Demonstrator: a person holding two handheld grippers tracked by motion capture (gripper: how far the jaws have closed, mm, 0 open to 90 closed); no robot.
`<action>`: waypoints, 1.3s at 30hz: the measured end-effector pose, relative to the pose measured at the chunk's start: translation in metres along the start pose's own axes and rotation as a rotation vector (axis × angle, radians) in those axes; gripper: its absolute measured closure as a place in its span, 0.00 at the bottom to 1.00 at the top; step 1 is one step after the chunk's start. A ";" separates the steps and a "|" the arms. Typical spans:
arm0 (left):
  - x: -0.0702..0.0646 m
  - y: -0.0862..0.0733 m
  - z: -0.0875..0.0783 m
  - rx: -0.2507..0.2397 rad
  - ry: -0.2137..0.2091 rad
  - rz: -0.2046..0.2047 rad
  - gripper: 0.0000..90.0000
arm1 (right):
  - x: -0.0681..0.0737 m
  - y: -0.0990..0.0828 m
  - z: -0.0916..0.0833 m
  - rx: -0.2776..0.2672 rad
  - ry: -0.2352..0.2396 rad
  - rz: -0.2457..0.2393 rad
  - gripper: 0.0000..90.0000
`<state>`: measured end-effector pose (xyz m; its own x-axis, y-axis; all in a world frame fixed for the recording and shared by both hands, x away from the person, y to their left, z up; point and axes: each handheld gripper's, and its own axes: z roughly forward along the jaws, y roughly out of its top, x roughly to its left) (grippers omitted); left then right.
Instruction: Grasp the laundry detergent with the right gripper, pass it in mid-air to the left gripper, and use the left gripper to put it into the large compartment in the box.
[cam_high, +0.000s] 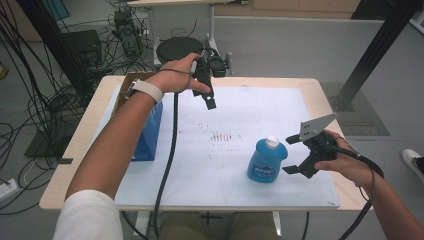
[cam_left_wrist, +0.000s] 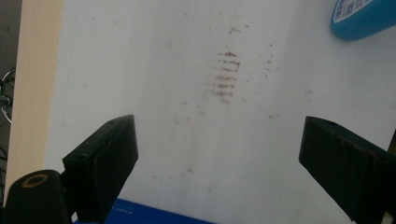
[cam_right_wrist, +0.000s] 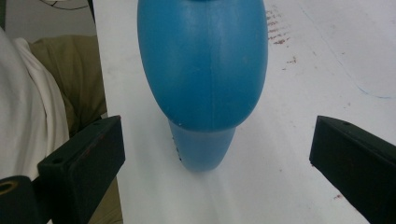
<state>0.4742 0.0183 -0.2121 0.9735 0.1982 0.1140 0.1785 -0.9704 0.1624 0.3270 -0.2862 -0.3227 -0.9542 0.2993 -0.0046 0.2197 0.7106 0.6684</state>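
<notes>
1. Setting: a pale wooden table (cam_high: 320, 95) under a white mat (cam_high: 240, 165), grey floor and tangled cables at upper left of the high view. Rust-coloured smears mark the mat at centre.
2. One blue bottle (cam_high: 267, 161) with a white cap stands upright, lower right of centre in the high view, on the mat.
3. Right gripper (cam_high: 295, 156): at lower right, level with the bottle and just beside it, jaws spread wide, nothing between them yet. In the right gripper view the bottle (cam_right_wrist: 203, 70) sits centred ahead of the jaws, apart from both.
4. Left gripper (cam_high: 210, 97): upper centre, raised above the mat, jaws apart and empty, pointing down.
5. One blue box (cam_high: 149, 131) at left edge of the mat, standing against a brown cardboard piece.
6. Count: two grippers, one bottle, one box.
7. Risk, as I judge it: the bottle is rounded and smooth. A squeeze above or below the widest part could let it slide out or topple. Nudging it with one jaw first would tip it.
</notes>
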 end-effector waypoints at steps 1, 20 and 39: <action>0.000 0.000 0.000 0.000 -0.001 -0.003 0.13 | 0.000 0.000 0.000 -0.002 0.000 0.000 0.04; 0.000 -0.001 0.002 -0.009 0.000 -0.003 0.13 | 0.000 -0.005 0.010 -0.027 0.010 0.006 0.04; -0.001 -0.001 0.006 -0.006 -0.007 -0.006 0.13 | 0.003 -0.011 0.017 -0.085 0.000 0.021 0.03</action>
<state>0.4737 0.0182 -0.2182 0.9733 0.2032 0.1062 0.1837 -0.9683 0.1690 0.3256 -0.2823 -0.3429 -0.9495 0.3135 0.0105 0.2218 0.6473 0.7292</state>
